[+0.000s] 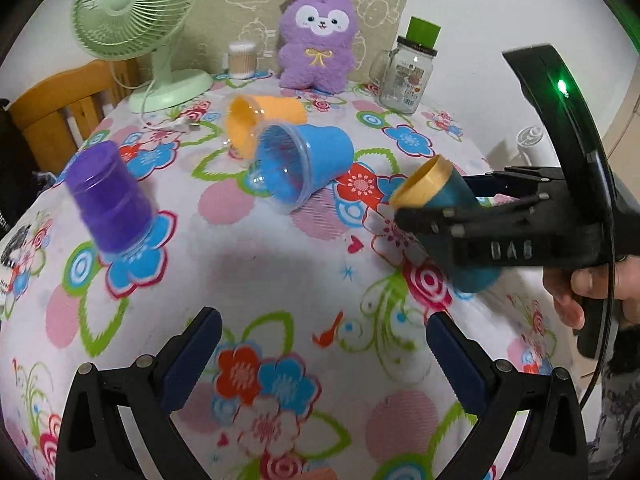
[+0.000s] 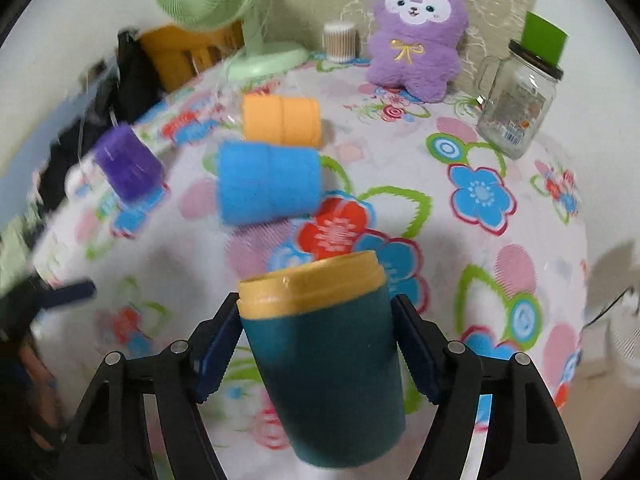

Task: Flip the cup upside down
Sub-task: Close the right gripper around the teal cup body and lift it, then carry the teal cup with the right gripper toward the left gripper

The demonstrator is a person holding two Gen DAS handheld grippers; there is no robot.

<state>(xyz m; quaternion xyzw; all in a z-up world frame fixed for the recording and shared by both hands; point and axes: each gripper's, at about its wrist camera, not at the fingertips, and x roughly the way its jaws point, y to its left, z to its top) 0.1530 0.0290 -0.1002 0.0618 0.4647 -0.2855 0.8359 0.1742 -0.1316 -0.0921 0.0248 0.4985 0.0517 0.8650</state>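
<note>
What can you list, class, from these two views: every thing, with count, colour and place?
teal cup: 1, teal with yellow rim, held tilted above the cloth in the right tool
blue cup: 1, blue, on its side, centre
orange cup: 1, orange, on its side behind the blue cup
purple cup: 1, purple, left
fan: 1, green, back left
plush: 1, purple, back centre
jar: 1, clear, green lid, back right
cloth: 1, white, flowered, over the table
left tool: 1, black, open, empty
right tool: 1, black, shut on the teal cup
</note>
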